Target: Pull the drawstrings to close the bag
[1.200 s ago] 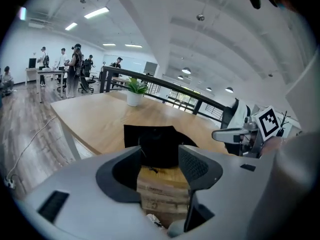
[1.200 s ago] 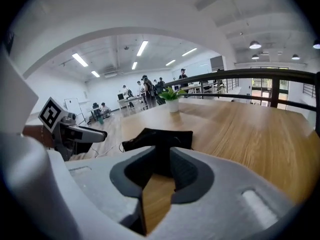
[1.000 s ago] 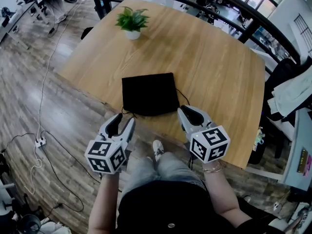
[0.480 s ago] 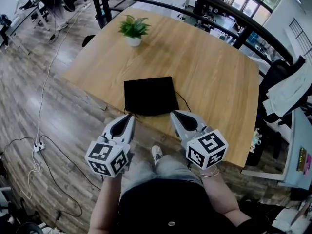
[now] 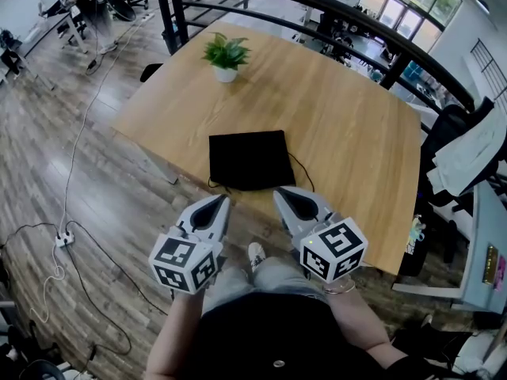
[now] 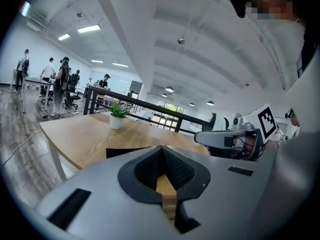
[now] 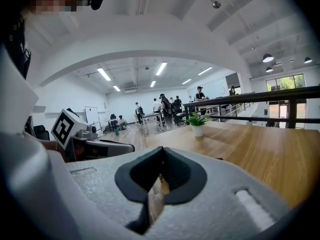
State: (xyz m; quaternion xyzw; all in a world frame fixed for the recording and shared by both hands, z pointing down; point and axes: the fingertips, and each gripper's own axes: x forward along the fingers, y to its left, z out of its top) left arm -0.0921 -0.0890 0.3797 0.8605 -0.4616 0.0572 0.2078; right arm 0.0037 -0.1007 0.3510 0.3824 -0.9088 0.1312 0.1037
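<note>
black bag [image 5: 249,158] lies flat on wood table [image 5: 348,125], close to its front edge. thin drawstring [image 5: 302,169] curls out at bag's rt side. l gripper [image 5: 220,203] & r gripper [image 5: 280,194] both clenched, jaws tight together, tips just short of bag's near edge, l by left corner, r by rt corner. potted plant [image 5: 226,56] at far side.

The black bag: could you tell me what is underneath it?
The black bag lies flat on the wooden table, a thin cord trailing beside it. Anything under or inside it is hidden.
</note>
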